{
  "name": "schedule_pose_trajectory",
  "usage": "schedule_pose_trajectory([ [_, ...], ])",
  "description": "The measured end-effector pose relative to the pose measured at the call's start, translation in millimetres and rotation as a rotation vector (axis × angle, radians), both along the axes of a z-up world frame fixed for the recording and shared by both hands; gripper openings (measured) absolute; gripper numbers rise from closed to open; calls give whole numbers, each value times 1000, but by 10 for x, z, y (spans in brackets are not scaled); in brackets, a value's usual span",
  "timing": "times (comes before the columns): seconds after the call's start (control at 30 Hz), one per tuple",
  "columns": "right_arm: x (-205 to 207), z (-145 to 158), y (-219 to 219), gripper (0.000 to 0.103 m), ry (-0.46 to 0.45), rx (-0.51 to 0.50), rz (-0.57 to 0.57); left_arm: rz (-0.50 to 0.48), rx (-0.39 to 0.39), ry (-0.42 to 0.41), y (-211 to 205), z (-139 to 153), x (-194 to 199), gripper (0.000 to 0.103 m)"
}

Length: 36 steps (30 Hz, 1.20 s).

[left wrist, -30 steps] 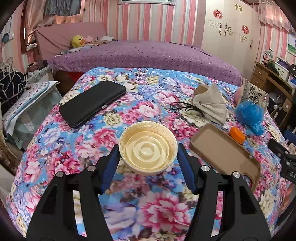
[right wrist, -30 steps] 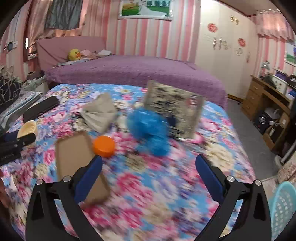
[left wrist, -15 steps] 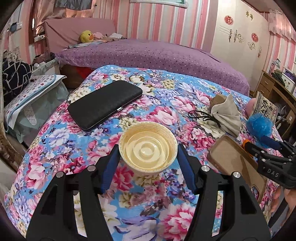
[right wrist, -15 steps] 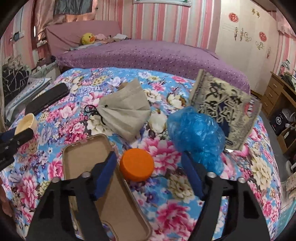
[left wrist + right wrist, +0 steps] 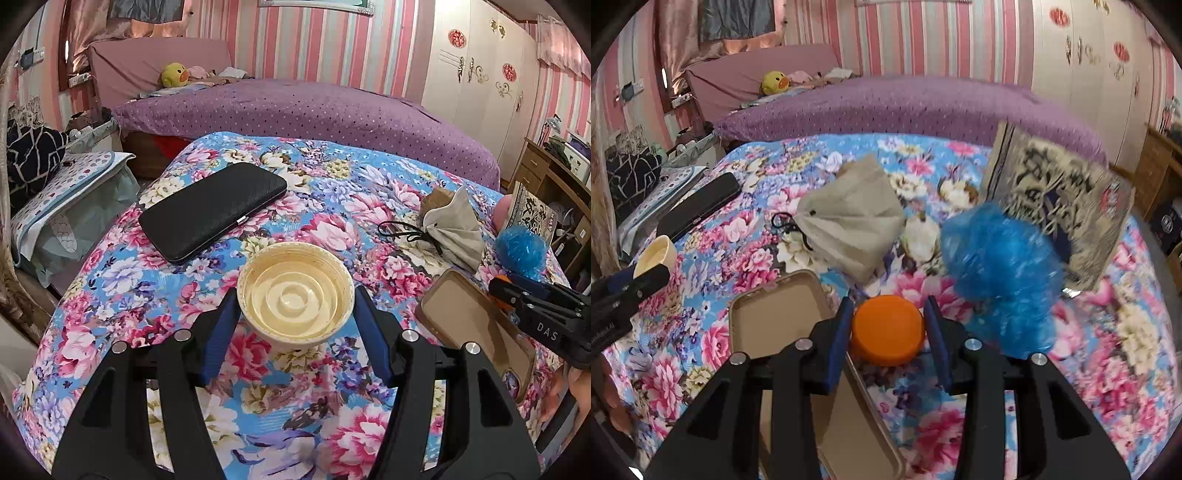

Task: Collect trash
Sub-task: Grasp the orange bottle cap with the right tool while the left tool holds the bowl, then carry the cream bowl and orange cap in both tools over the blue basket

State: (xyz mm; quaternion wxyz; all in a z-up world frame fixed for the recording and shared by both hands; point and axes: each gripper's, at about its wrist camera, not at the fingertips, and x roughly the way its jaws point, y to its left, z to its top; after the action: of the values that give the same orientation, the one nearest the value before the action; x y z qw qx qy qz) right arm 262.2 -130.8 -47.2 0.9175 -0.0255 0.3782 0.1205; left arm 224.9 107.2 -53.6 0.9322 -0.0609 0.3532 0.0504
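Observation:
My left gripper (image 5: 295, 295) is shut on a cream plastic cup (image 5: 295, 291) and holds it just above the floral bedspread (image 5: 122, 280). The same cup (image 5: 655, 254) shows at the far left of the right wrist view. My right gripper (image 5: 888, 314) is closing on an orange cap (image 5: 886, 334), which lies between the blue pads and fills the gap from side to side. A crumpled blue plastic bag (image 5: 997, 277) sits just right of the cap. In the left wrist view the right gripper (image 5: 517, 295) reaches in from the right edge.
A brown phone case (image 5: 783, 321) lies against the cap's left side. Beyond it are a beige drawstring pouch (image 5: 849, 221) and a printed packet (image 5: 1060, 206). A black wallet (image 5: 210, 210) lies at the far left. The purple bed (image 5: 314, 107) stands behind.
The right gripper moved in over the orange cap and its jaws narrowed from wide apart to the cap's sides. The left gripper kept hold of the cream cup and hardly moved.

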Motion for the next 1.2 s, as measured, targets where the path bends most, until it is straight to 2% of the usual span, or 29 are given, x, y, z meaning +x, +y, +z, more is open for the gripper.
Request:
schedule_pose_trajectory([
  [0.2, -254, 128, -140, 40, -58, -56, -8, -7, 5, -11, -70, 72, -83, 61],
  [0.4, -524, 194, -433, 40, -73, -93, -35, -46, 5, -18, -288, 134, -201, 61],
  [0.67, -947, 282, -970, 40, -85, -104, -112, -130, 0, -30, -745, 235, -394, 61],
  [0.83, -1230, 301, -1322, 40, -89, -119, -161, -186, -34, -10, -1003, 222, -492, 61],
  [1.0, -1440, 334, -1581, 40, -110, -108, -207, -211, -12, -24, -1262, 252, -591, 61],
  [1.1, -1508, 350, -1682, 40, -125, -109, -223, -230, -29, -29, -1400, 275, -642, 61],
  [1.2, -1573, 364, -1804, 40, -140, -106, -234, -242, -5, -44, -1534, 299, -698, 61],
])
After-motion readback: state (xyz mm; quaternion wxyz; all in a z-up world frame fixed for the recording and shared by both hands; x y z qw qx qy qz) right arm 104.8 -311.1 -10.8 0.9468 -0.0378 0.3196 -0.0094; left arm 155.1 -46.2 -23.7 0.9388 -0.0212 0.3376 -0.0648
